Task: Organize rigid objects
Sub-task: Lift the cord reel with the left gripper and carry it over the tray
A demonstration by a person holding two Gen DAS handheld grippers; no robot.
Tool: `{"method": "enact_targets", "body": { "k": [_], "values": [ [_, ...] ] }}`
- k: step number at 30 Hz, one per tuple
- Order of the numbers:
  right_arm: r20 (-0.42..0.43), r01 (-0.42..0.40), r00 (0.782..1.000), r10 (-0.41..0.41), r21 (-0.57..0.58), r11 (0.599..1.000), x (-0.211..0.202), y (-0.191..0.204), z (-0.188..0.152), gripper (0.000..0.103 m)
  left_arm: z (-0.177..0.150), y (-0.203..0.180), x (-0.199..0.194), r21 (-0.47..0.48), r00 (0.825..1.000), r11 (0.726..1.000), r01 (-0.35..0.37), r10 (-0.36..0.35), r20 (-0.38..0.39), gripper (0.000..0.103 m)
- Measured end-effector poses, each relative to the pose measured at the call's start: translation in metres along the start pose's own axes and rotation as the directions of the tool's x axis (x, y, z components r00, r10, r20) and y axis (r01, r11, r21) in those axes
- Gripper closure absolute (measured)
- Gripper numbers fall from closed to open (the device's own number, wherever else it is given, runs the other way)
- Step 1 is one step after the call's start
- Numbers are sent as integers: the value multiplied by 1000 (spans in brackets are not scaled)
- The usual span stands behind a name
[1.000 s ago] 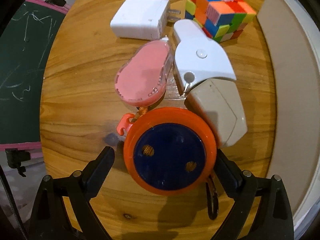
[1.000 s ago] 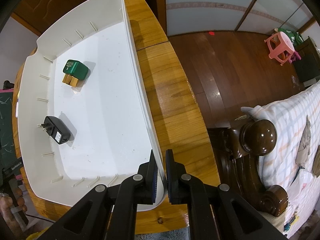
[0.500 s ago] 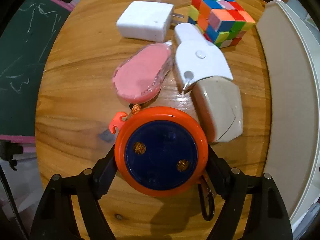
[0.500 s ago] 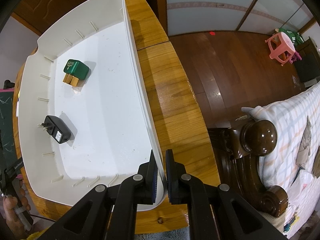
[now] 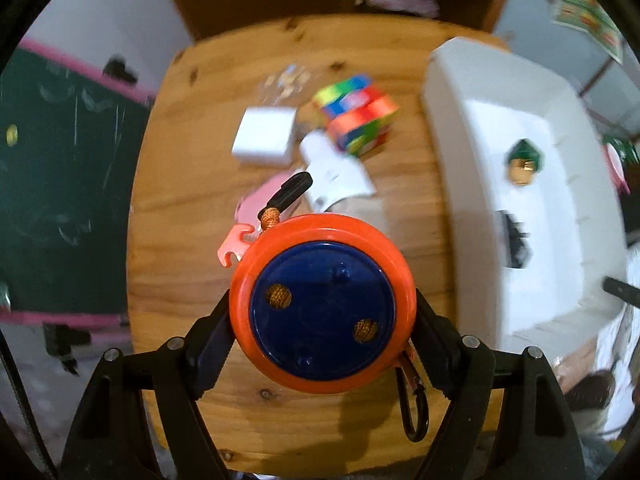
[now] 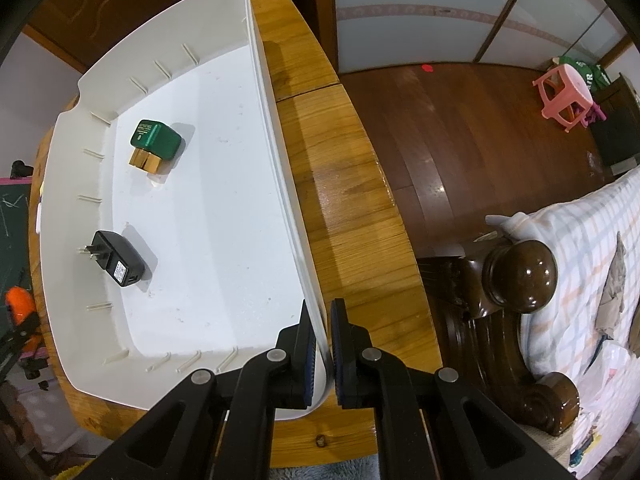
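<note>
My left gripper point(image 5: 322, 340) is shut on a round orange reel with a dark blue centre point(image 5: 322, 306) and holds it well above the wooden table point(image 5: 192, 240). A black clip point(image 5: 414, 414) hangs from the reel, and an orange hook point(image 5: 234, 246) sticks out at its left. My right gripper point(image 6: 323, 354) is shut on the right rim of the white tray point(image 6: 280, 184). Inside the tray lie a green and gold block point(image 6: 154, 144) and a black plug adapter point(image 6: 118, 264). The reel point(image 6: 18, 306) also shows at the far left of the right wrist view.
Below on the table lie a white charger point(image 5: 264, 142), a colour cube point(image 5: 358, 118), a white clip-shaped piece point(image 5: 338, 174), a pink oval thing point(image 5: 256, 204) and a clear packet point(image 5: 288, 78). The white tray point(image 5: 532, 184) stands at the right. A chalkboard point(image 5: 60, 184) lies left.
My left gripper closed on the orange reel, then lifted it off the table; the table things now look smaller and the tray has come into view. My right gripper kept still on the tray rim.
</note>
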State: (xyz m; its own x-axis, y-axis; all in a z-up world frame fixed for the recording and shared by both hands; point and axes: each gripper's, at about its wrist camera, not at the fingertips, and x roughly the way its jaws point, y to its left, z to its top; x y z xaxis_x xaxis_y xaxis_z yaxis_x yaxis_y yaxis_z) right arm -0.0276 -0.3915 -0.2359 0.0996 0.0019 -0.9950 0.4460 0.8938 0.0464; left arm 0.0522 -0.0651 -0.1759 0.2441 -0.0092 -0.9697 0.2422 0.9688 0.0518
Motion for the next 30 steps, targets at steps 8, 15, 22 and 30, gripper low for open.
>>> {"method": "enact_targets", "body": {
  "k": [8, 15, 22, 30],
  "values": [
    [12, -16, 1000, 16, -10, 1000, -3, -1, -2, 97, 16, -52, -41, 181, 996, 983, 21, -36, 78, 20],
    [20, -27, 999, 27, -27, 999, -5, -1, -6, 98, 25, -93, -74, 277, 990, 961, 29, -65, 124, 20],
    [27, -36, 999, 37, -32, 999, -5, -1, -8, 98, 37, -129, -75, 361, 986, 932, 28, -84, 142, 20],
    [33, -26, 999, 28, -50, 998, -7, 1, -9, 98, 55, -164, -57, 418, 988, 908, 22, -83, 128, 20]
  ]
}}
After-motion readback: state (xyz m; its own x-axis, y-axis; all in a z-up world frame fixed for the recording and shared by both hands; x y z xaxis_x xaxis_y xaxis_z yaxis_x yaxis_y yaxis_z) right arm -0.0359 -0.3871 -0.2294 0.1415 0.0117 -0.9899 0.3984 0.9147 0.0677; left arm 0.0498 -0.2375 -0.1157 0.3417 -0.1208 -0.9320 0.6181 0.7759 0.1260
